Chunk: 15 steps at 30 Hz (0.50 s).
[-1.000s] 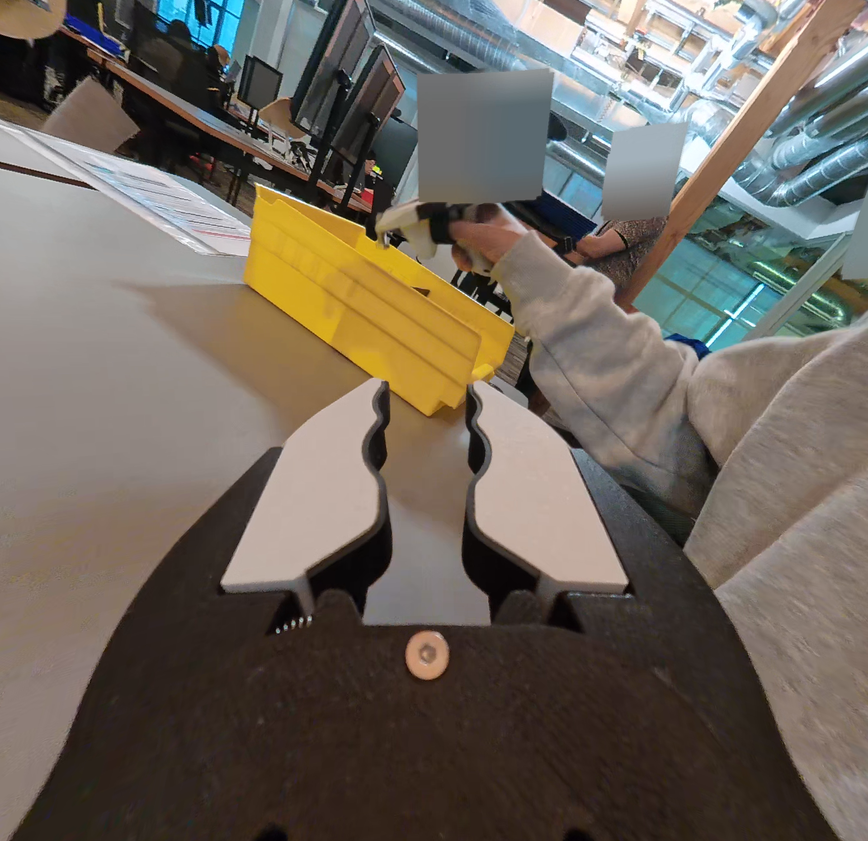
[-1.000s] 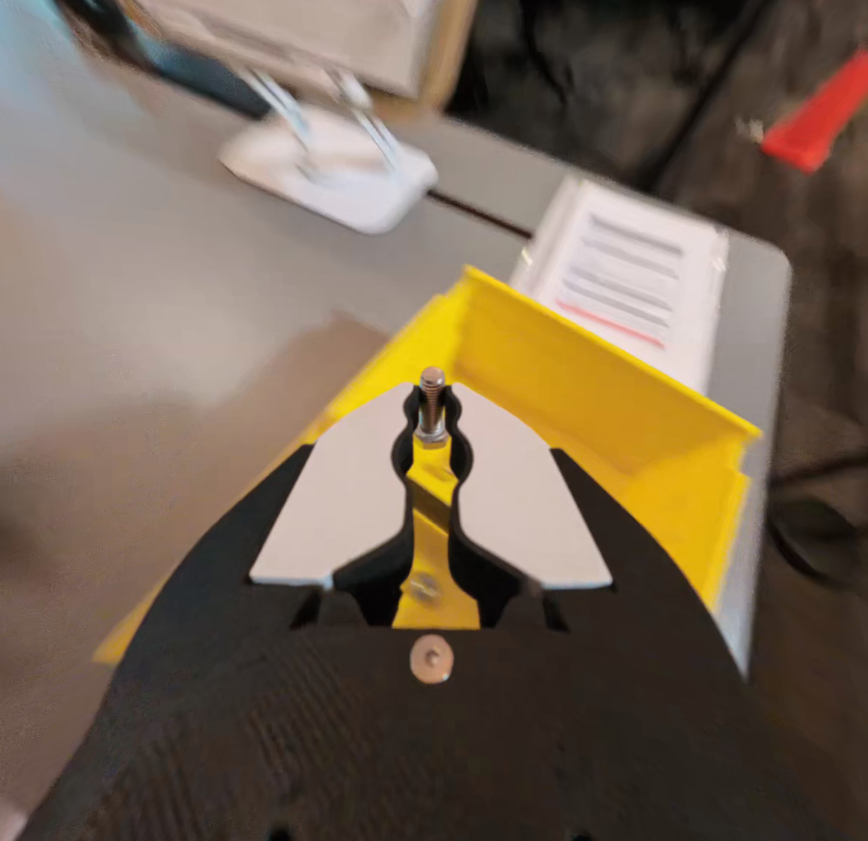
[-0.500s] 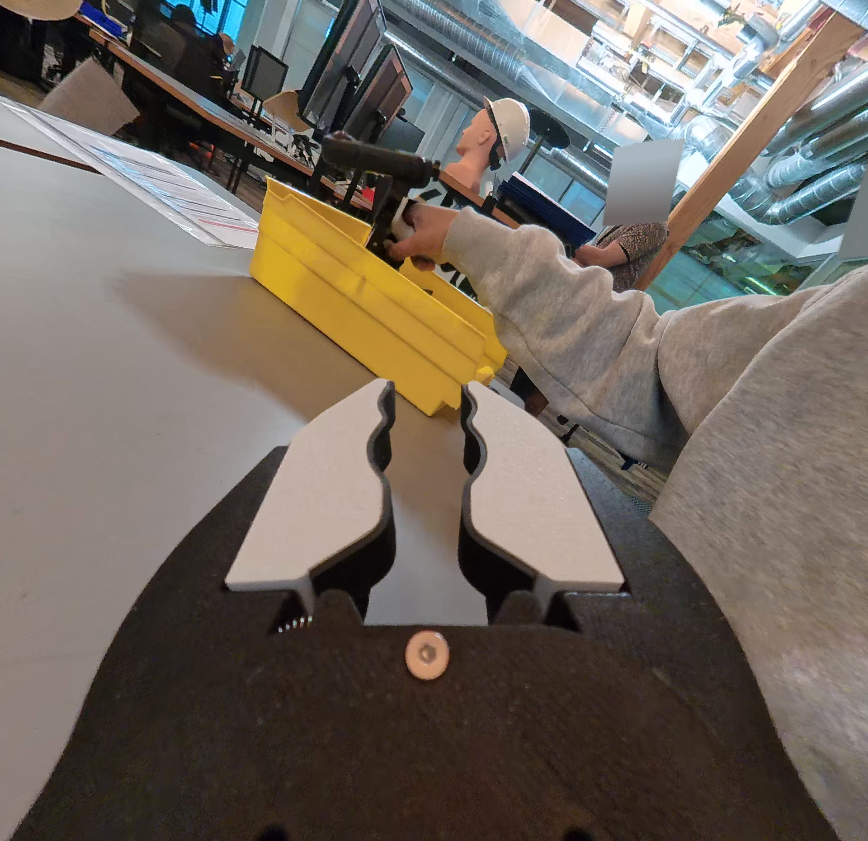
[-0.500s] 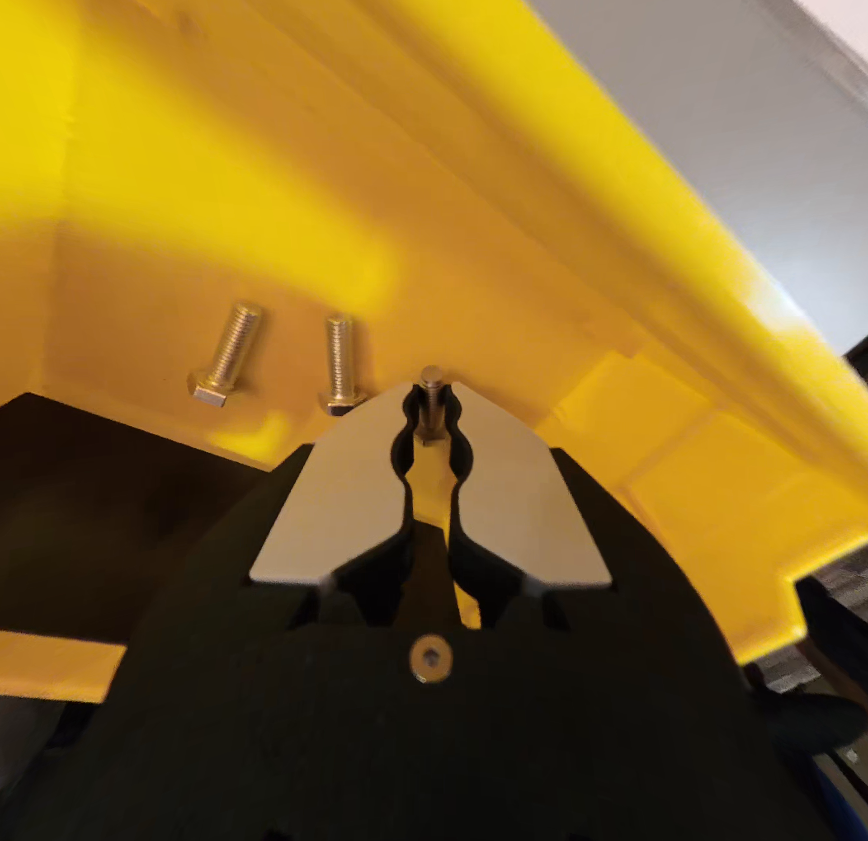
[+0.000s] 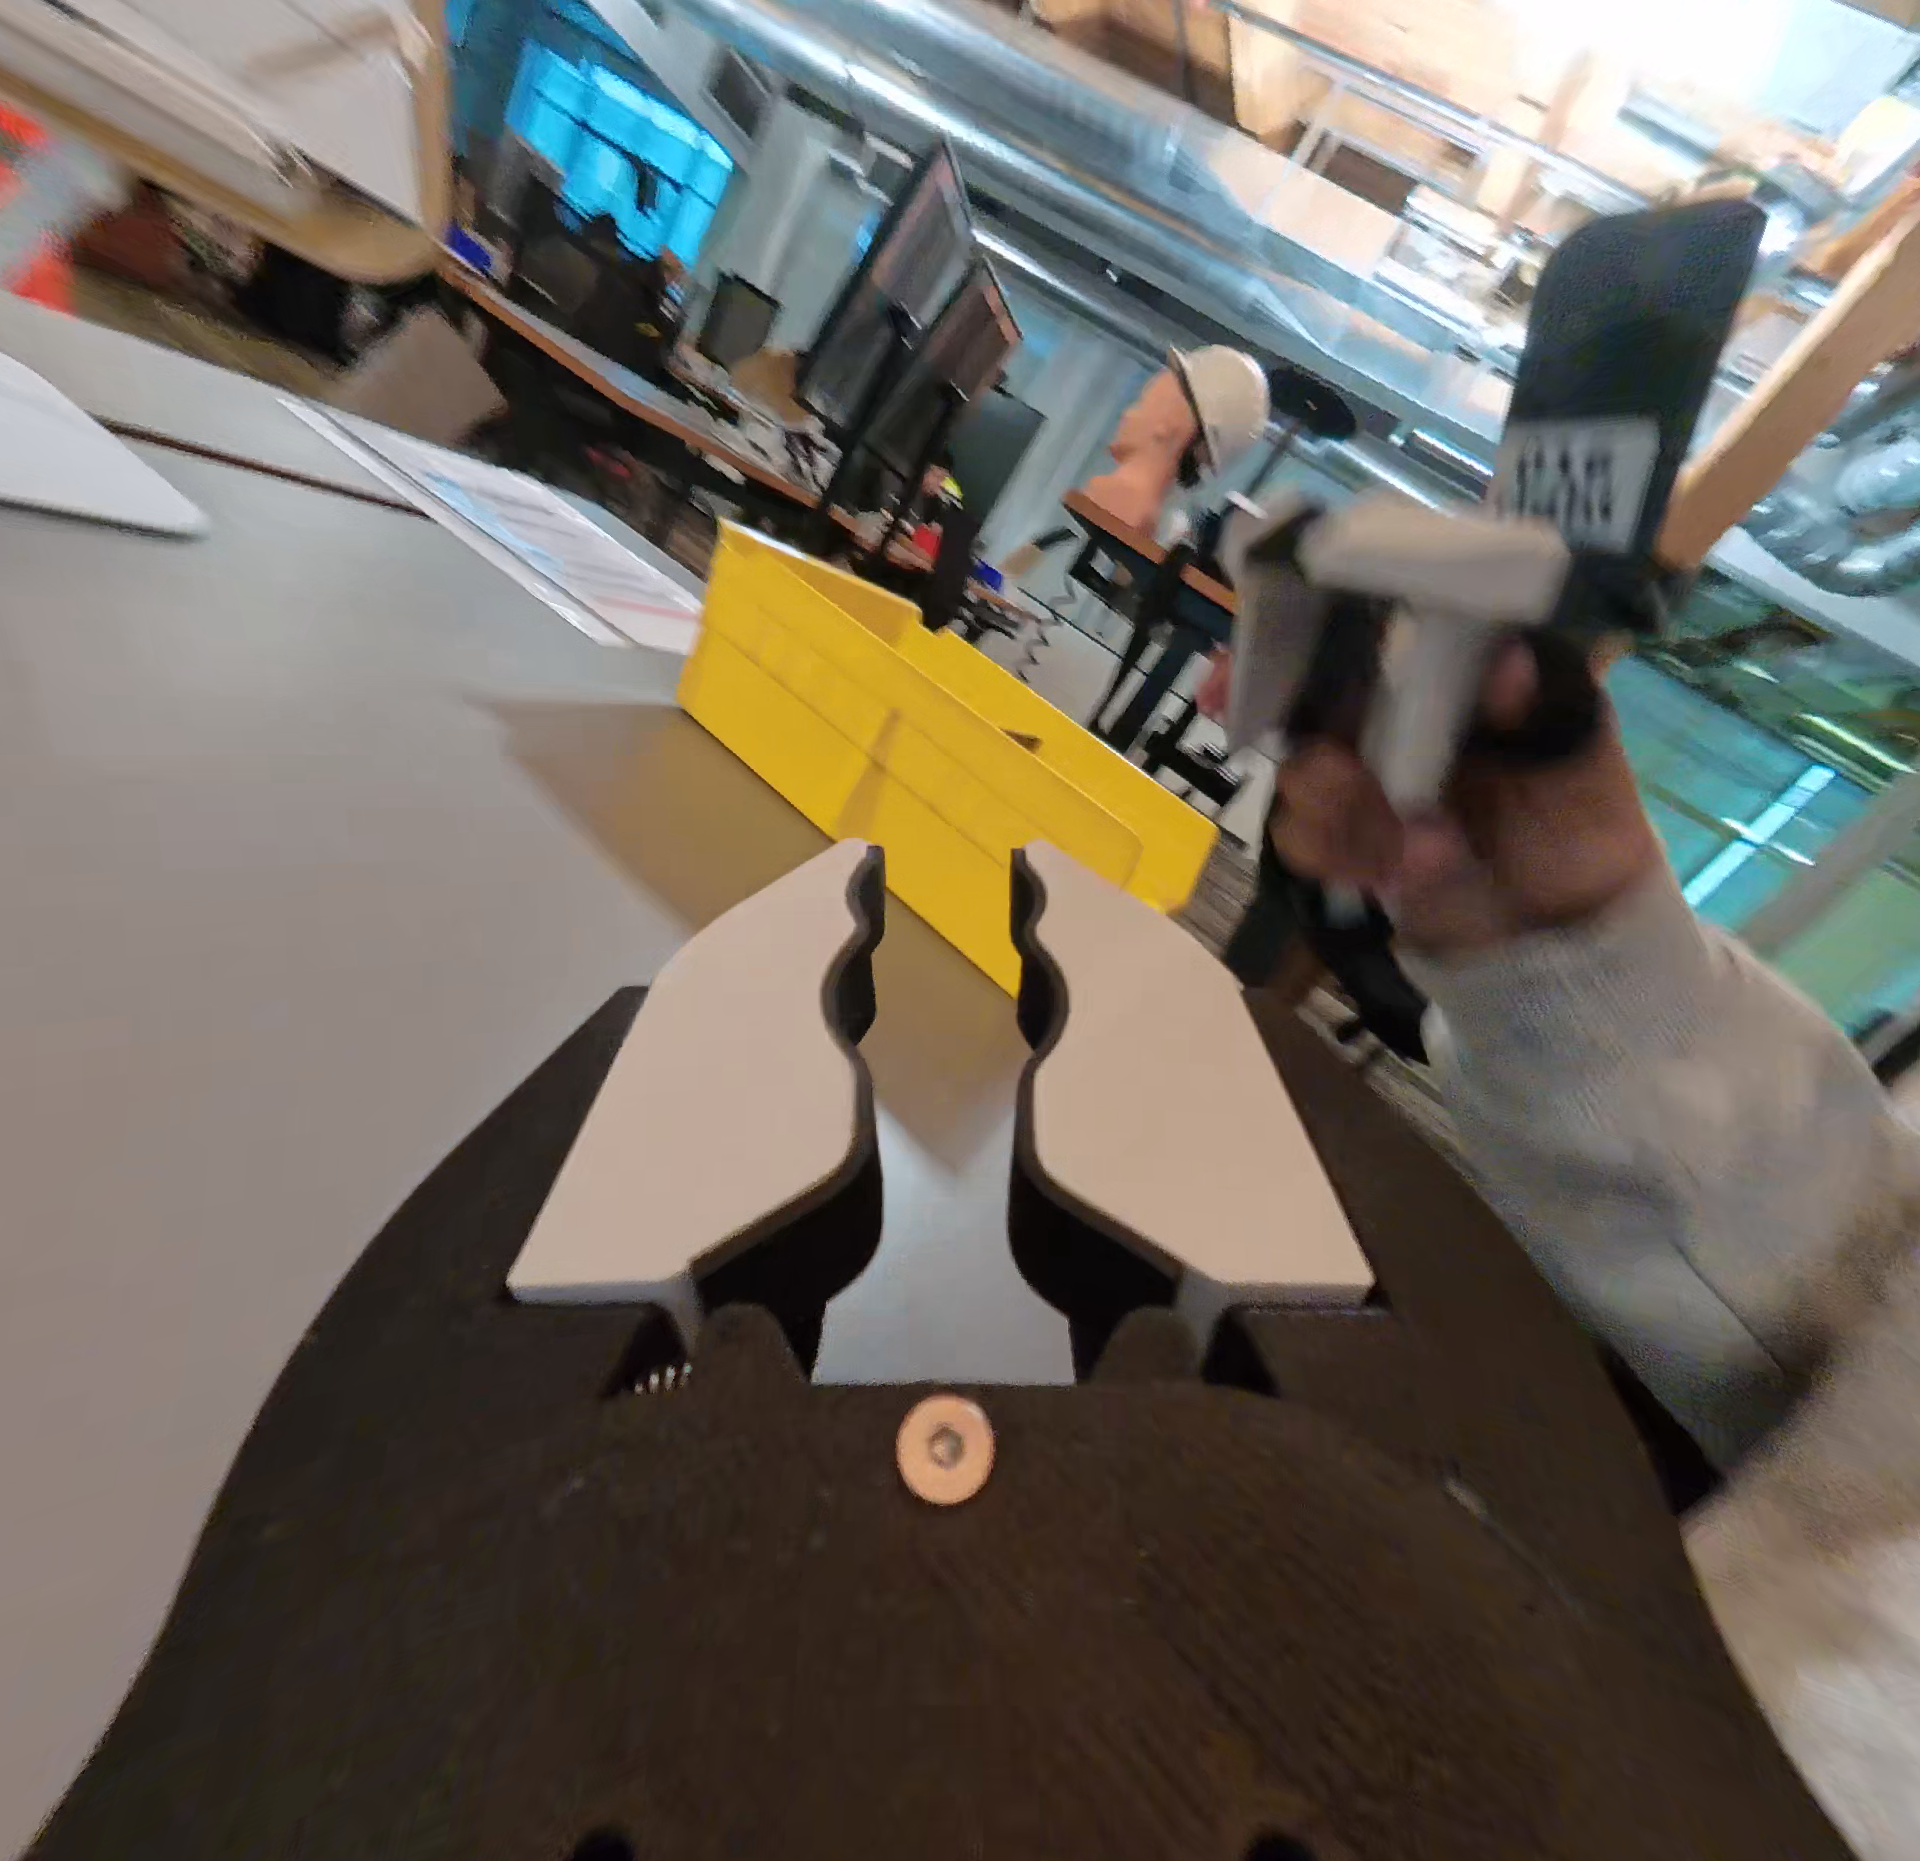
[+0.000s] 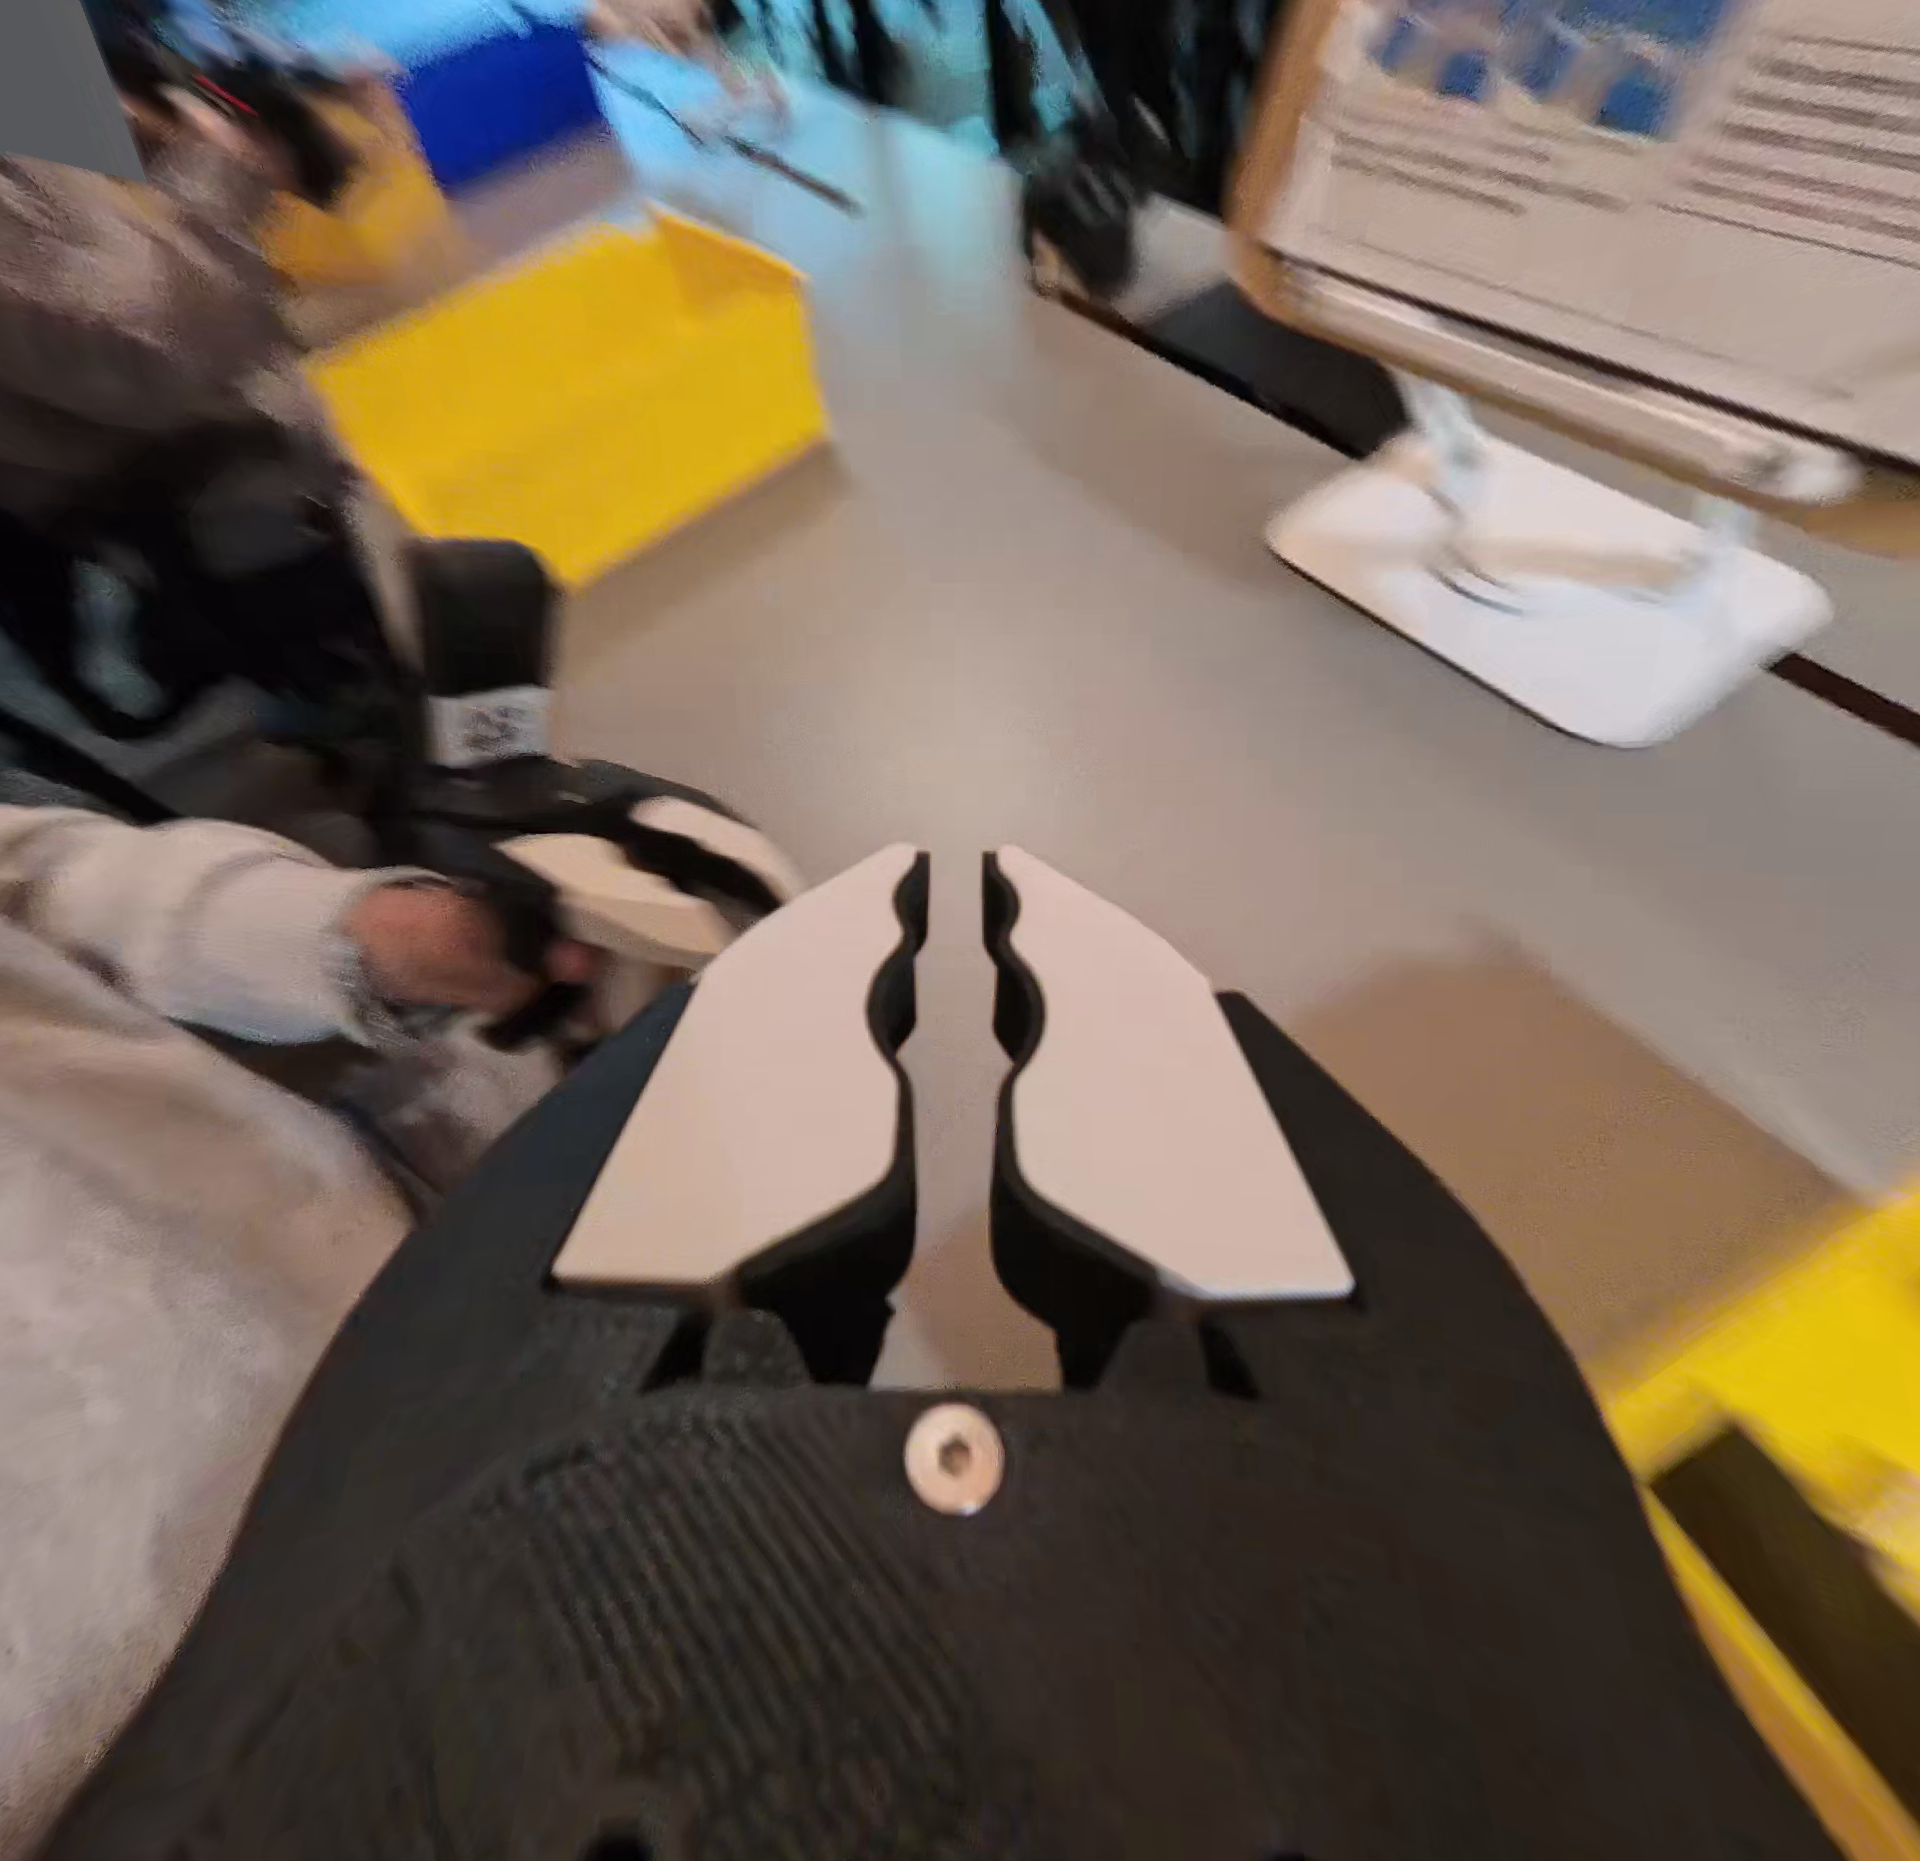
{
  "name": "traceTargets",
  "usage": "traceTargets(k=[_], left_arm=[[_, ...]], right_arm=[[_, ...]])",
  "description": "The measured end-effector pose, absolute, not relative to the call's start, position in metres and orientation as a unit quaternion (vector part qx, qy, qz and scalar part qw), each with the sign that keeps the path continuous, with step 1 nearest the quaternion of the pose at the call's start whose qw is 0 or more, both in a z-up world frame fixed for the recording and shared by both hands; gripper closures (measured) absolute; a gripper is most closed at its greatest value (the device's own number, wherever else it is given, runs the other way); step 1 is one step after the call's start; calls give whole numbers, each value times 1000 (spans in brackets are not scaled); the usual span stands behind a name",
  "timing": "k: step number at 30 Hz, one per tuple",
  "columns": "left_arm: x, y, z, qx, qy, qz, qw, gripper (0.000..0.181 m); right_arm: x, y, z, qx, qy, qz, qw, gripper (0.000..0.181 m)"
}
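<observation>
Bin (image 5: 914, 731), yellow, sits on the grey table (image 5: 260, 876) just past my left gripper (image 5: 943, 855), whose tips point at its near corner without touching it. My left gripper's two pale fingers (image 5: 727, 1084) stand apart with a clear gap, and I see only bare tabletop between them; it holds nothing.

My right gripper (image 6: 954, 855) hangs above the table, fingers parted by a narrow slot, also empty. In its view the same bin (image 6: 582, 398) lies well ahead and to the left, blurred. Another yellow bin (image 6: 1787, 1396) shows at the lower right edge, close beside this gripper; I cannot tell what is in it. To the left, a hand (image 6: 436, 944) in a grey sleeve (image 6: 177, 907) grips my left gripper's handle.

From the left view, the right gripper (image 5: 1340, 689) is held up in the air to the right of the bin, clear of it, by a hand (image 5: 1486, 835).

Farther out, a white stand base (image 6: 1548, 606) rests on the table at the right, carrying a printed board (image 6: 1610, 149). A printed sheet (image 5: 520, 523) lies flat beyond the bin. Desks with monitors (image 5: 914, 284) fill the blurred background.
</observation>
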<state>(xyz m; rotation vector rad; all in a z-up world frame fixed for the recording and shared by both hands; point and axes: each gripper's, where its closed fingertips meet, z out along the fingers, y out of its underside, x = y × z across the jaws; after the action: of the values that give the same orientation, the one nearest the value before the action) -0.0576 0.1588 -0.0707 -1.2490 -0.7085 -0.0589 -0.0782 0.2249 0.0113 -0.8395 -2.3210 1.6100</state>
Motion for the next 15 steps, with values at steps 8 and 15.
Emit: traceTargets(k=[8,15], left_arm=[[-91,73,-33,-563,-355,176,725,162],[-125,-127,21,-594,-464,309,579,158]], right_arm=[[-9,159,-70,-330,-653,681,5,170],[-2,164,-80,-324,-659,679,-3,167]])
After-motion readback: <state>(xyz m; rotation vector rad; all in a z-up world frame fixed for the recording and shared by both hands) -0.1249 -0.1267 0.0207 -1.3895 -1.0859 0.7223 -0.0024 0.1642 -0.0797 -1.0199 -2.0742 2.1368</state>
